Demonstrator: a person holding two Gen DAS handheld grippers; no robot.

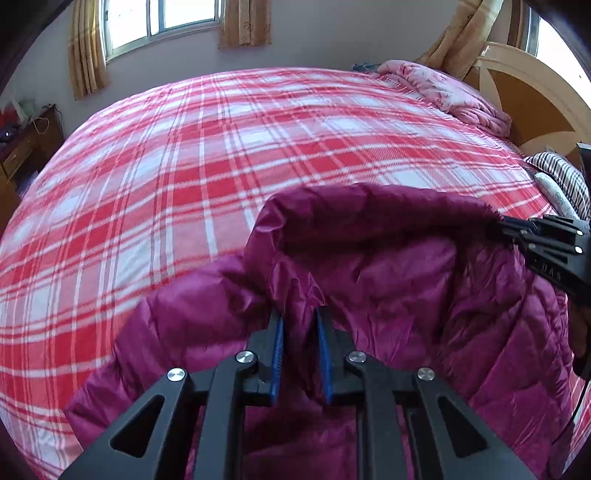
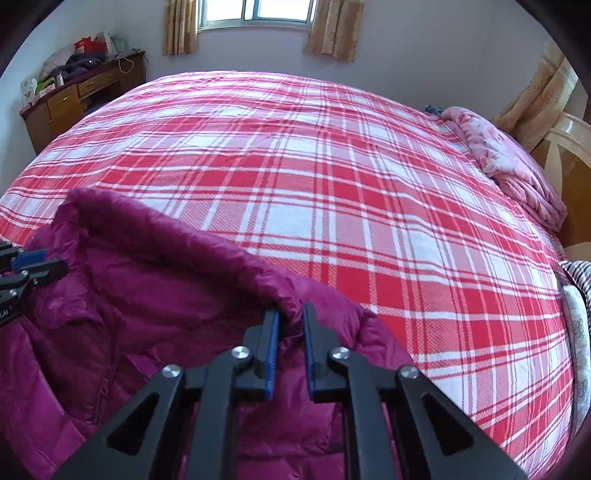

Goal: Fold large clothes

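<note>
A large magenta padded jacket (image 1: 388, 280) lies at the near edge of a bed covered in a red and white plaid sheet (image 1: 221, 147). My left gripper (image 1: 300, 314) is shut on a fold of the jacket near its collar. My right gripper (image 2: 291, 314) is shut on the jacket's collar edge (image 2: 184, 236) further right; it shows in the left wrist view (image 1: 498, 223) at the right. The jacket (image 2: 110, 314) fills the lower left of the right wrist view, and my left gripper (image 2: 55, 266) shows at its left edge.
A pink floral quilt (image 2: 509, 162) is bunched at the far right by the wooden headboard (image 1: 535, 92). A striped cloth (image 1: 565, 173) lies at the right edge. A wooden desk (image 2: 81, 96) with clutter stands at the far left. A curtained window (image 2: 258, 11) is behind.
</note>
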